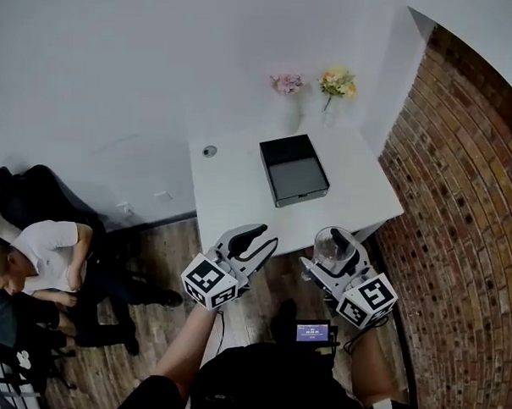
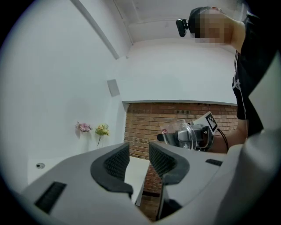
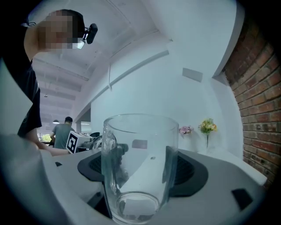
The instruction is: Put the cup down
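At the far left of the head view, a person in a white shirt sits on a dark chair on the wooden floor, well apart from the desk.

The left gripper hangs just in front of the near edge of the white desk. In the left gripper view its jaws stand almost together, with only a narrow slit between the ribbed pads, and nothing is in that slit.

On the desk, a small round cap sits near the back left corner. A black tray lies toward the middle. Behind it, against the white wall, stand pink flowers and, just to their right, yellow flowers.

The right gripper is level with the left one and to its right, by the desk's near right corner. Its jaws are closed on a clear glass cup, with one dark pad pressing each side of the wall. The cup is upright and empty, with its handle on the left in the right gripper view. It is held in the air, not resting on the desk.

A small lit screen shows below the grippers, at the person's body. A brick wall fills the right side.
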